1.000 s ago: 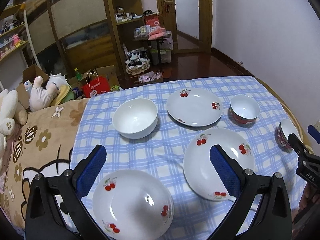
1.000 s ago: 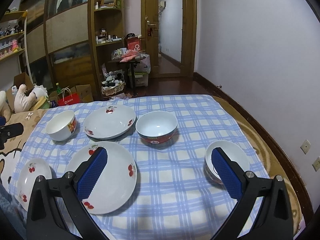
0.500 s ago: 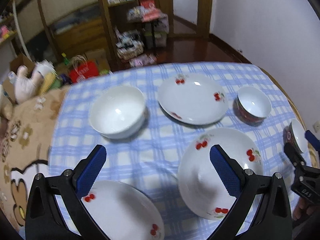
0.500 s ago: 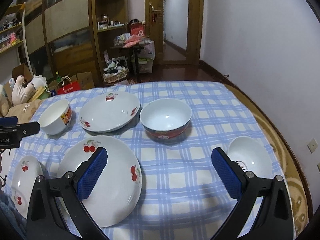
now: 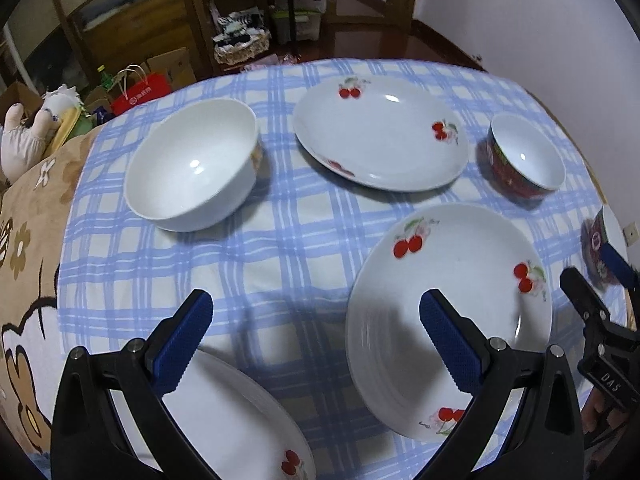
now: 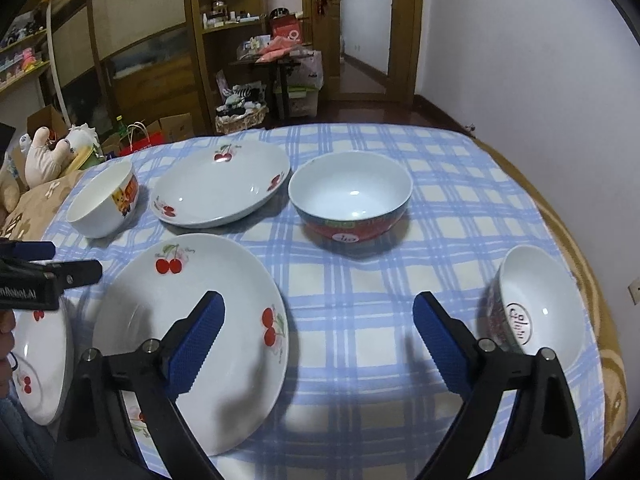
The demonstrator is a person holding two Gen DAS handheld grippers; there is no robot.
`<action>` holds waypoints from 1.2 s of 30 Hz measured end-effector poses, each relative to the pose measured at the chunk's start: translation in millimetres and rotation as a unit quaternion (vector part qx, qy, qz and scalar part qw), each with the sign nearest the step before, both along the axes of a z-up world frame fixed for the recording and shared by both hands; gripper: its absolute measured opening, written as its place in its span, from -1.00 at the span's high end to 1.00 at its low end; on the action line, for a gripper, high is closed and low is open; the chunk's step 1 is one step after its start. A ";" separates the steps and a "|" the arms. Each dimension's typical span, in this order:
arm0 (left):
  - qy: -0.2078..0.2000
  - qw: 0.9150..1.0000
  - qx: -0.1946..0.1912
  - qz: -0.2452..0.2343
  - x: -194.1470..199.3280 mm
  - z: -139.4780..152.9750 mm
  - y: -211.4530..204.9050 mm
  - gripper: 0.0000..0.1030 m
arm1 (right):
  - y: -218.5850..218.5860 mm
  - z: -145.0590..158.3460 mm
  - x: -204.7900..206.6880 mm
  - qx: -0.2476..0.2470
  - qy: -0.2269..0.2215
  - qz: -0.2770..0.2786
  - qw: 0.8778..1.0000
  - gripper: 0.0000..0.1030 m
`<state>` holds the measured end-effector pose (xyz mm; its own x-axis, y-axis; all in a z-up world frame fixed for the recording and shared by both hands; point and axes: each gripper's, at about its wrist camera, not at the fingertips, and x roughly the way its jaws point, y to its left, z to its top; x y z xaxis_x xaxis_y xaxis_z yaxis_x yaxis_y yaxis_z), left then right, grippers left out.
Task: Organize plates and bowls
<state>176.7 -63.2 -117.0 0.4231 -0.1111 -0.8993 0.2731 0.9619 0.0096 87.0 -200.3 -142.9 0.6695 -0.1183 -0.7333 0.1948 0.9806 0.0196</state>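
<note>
Three white cherry-print plates lie on the blue checked tablecloth (image 5: 280, 248): a far plate (image 5: 380, 132), a near-right plate (image 5: 448, 312) and a near-left plate (image 5: 224, 420). A white bowl (image 5: 192, 164) sits at the left, a red-sided bowl (image 5: 524, 156) at the right, a third bowl (image 5: 604, 248) at the right edge. My left gripper (image 5: 316, 340) is open and empty, low over the cloth between the two near plates. My right gripper (image 6: 320, 340) is open and empty, between the near plate (image 6: 192, 328) and the small bowl (image 6: 536, 312).
The table's far edge drops to a wooden floor with shelves, a small side table (image 6: 280, 60) and boxes. A brown flowered blanket (image 5: 28, 216) with plush toys (image 6: 48, 152) lies to the left. A white wall (image 6: 540, 60) runs along the right.
Both grippers have moved forward and lower toward the table, so the dishes look larger. Both stay open and empty. No dish has moved.
</note>
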 end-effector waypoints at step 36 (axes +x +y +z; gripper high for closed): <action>0.101 0.993 -0.058 -0.018 -3.0 -50.4 -3.8 0.62 | 2.7 -40.5 12.6 0.095 0.088 0.016 0.991 0.83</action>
<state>173.7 -67.0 -167.4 0.2287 -0.2300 -0.9459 0.2921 0.9431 -0.1587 99.6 -197.6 -183.4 0.5298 0.0528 -0.8465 0.1811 0.9680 0.1738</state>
